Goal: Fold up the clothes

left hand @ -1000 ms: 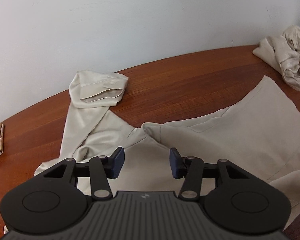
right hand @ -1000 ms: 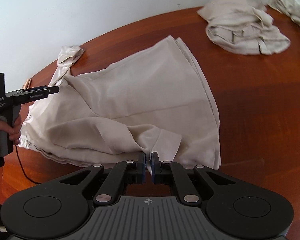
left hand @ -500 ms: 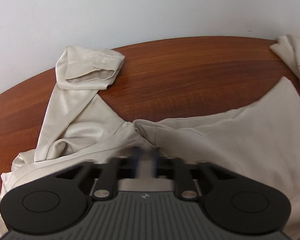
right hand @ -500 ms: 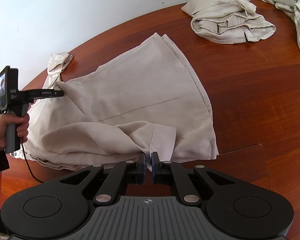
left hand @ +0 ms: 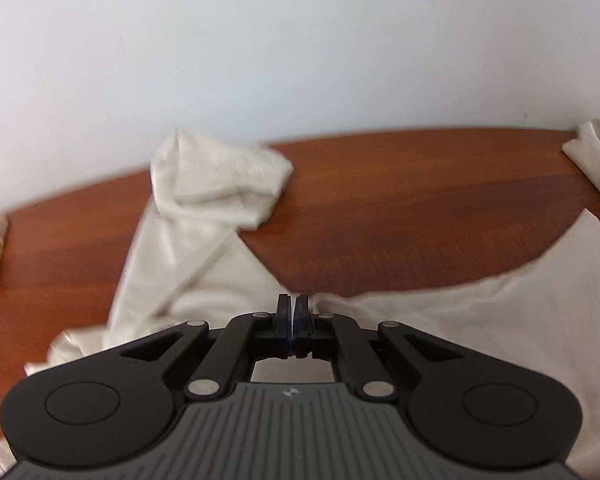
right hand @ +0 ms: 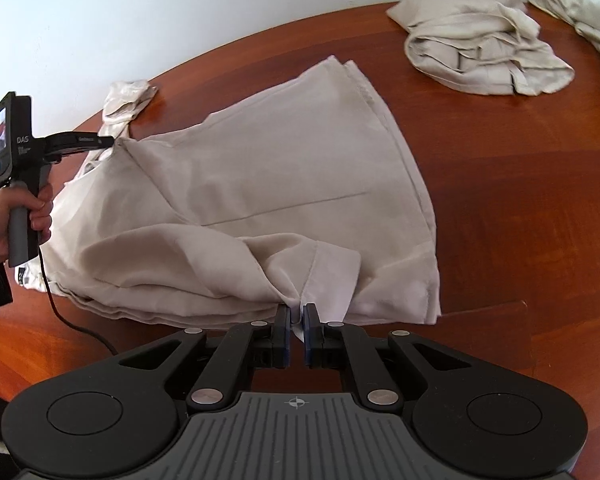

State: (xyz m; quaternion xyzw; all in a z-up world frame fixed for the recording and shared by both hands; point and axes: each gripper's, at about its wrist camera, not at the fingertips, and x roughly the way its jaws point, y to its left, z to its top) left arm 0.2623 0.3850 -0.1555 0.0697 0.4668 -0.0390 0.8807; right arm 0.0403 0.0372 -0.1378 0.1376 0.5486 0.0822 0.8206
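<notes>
On the brown wooden table [right hand: 520, 200] lies a big cream shirt [right hand: 280, 184], spread out flat with one sleeve [left hand: 216, 184] bunched up near the white wall [left hand: 300, 40]. At the shirt's near edge, the right gripper [right hand: 296, 316] has its two fingers pinched on a bit of cuff, and the left gripper [left hand: 292, 310] has its fingers squeezed together on the cloth by the collar. Two more crumpled cream clothes [right hand: 488, 56] sit well apart at the far side of the table.
</notes>
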